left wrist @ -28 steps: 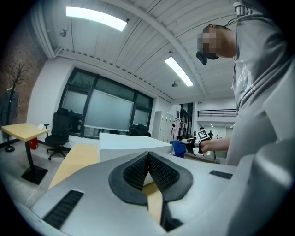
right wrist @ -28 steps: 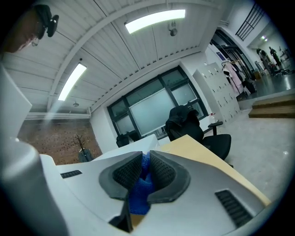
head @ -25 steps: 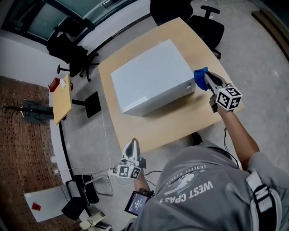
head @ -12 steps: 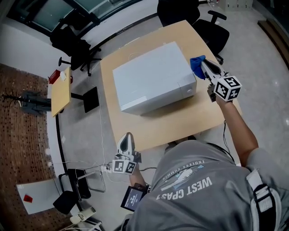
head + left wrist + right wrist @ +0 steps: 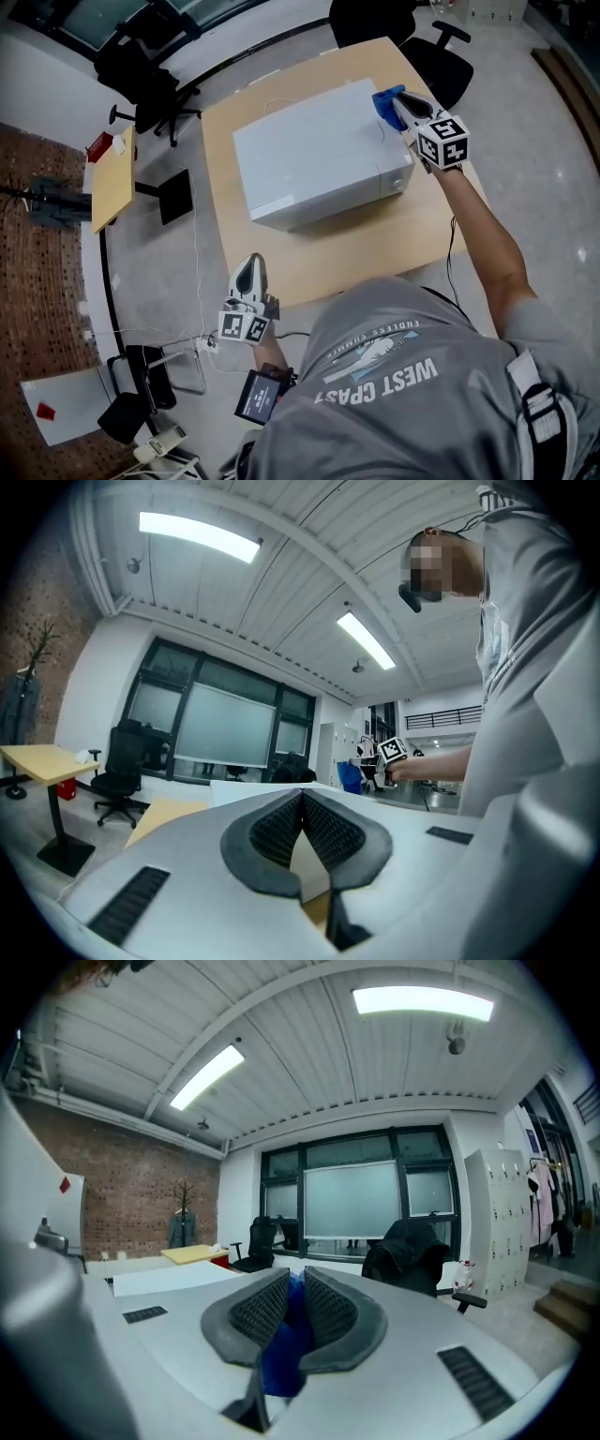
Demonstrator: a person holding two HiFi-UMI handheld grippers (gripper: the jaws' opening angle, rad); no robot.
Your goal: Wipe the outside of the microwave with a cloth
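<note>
While clamped on cloth [image 5: 279, 1358] by tabletop's [image 5: 375, 258] far corner, right hand-held gripper [image 5: 394, 101]; slip risk from drag on microwave [image 5: 314, 159]. Left hand-held gripper [image 5: 251, 267]: jaws together, empty.

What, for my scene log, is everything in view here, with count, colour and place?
microwave: one, white, middle of the table
table: one, light wood, under the microwave
cloth: one, blue, at the microwave's far right corner
office chairs: at least three, black, beyond the table
side table: one, light wood, far left
shirt: one, grey, on the person
left claw: one, white, shut and empty, off the table's near left edge
right claw: one, white, shut on the cloth
</note>
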